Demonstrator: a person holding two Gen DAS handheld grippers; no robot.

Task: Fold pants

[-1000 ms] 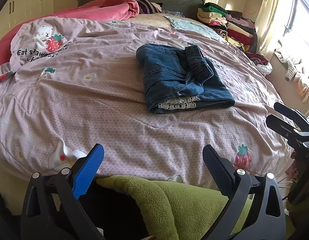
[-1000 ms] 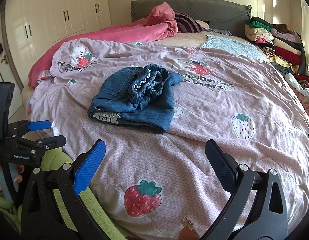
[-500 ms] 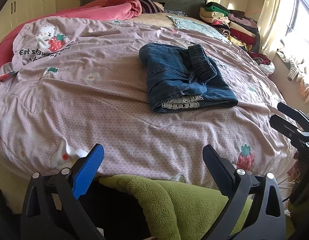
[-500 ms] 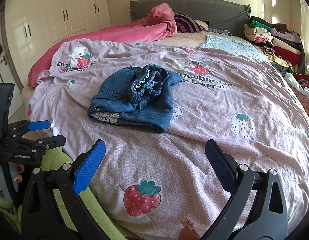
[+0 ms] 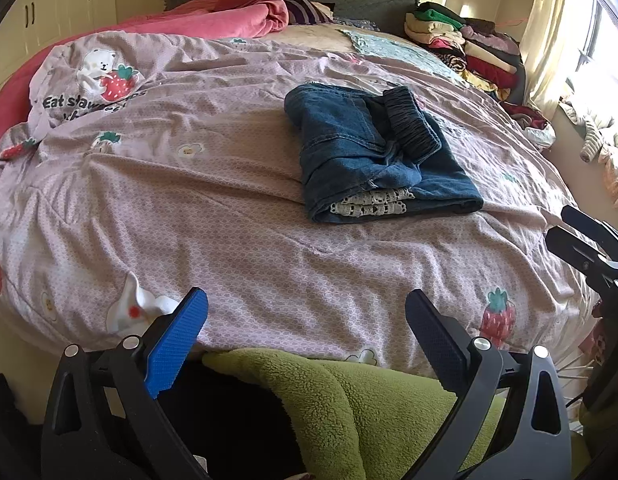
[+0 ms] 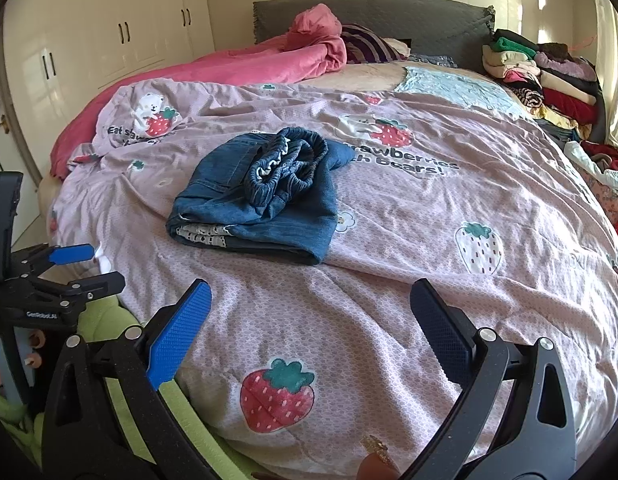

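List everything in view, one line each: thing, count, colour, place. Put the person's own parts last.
denim pants: one, blue, folded in a bundle mid-bed.
quilt: one, lilac with strawberry and bear prints, covering the bed.
blanket: one, pink, bunched near the headboard.
headboard: one, grey, far end.
clothes stack: one pile, mixed colours, far right of the bed.
wardrobe: one, cream, left wall.
fleece garment: one, green, on the person at the near edge.
left gripper: open, empty.
right gripper: open, empty.
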